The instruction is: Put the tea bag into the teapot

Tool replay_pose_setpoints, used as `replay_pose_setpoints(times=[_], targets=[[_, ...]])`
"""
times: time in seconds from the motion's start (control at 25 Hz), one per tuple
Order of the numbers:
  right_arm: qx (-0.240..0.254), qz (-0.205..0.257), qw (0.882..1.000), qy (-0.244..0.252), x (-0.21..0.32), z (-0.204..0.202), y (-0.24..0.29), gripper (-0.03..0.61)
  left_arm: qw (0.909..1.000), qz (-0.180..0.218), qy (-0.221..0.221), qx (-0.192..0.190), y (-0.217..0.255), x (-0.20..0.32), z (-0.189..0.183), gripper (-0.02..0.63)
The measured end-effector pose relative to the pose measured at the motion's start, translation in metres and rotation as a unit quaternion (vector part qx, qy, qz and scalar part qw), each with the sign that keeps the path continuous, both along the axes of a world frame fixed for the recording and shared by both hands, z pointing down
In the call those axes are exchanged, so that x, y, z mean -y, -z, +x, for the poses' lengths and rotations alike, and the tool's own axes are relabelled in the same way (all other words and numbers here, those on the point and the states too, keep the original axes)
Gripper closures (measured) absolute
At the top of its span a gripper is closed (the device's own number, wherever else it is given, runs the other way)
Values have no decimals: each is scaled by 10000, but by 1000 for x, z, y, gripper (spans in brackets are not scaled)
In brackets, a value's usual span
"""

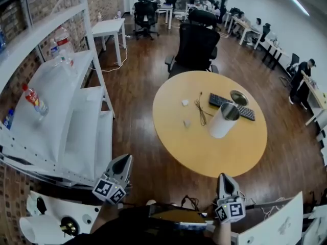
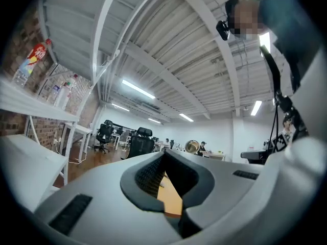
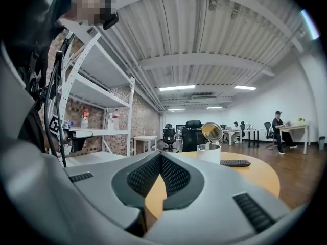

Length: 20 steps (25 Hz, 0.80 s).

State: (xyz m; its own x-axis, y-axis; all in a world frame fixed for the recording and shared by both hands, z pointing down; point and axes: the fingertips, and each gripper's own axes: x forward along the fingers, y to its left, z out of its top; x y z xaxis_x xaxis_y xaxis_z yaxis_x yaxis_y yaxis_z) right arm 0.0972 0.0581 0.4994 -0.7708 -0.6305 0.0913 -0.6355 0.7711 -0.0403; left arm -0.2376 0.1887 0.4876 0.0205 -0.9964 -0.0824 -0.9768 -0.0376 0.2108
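While the left gripper (image 1: 124,158) and right gripper (image 1: 225,177) hung clenched and empty, pickup hadn't begun. The tea bag (image 1: 185,102) lay on the table (image 1: 204,154), left of the teapot (image 1: 223,120). Next up, probably: reach, open, pinch!

Smooth wooden table (image 1: 204,152), shiny metal lid (image 1: 238,97)

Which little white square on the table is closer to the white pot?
The small white square packet nearer the camera, left of the white cylindrical teapot; the other packet lies farther back.
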Motion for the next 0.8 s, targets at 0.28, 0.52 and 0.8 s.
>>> replay_pose_setpoints(times=[0.28,0.52,0.8], targets=[[451,-304,9980,-333,-17,-10,10,577,9990,162,-289,-295,-9,7,-12,614],[385,-421,9980,-289,-17,-17,2,578,9988,86,-327,-347,-14,15,-15,614],[709,-414,9966,13,37,-27,-4,578,9996,22,34,-295,-17,49,-25,614]])
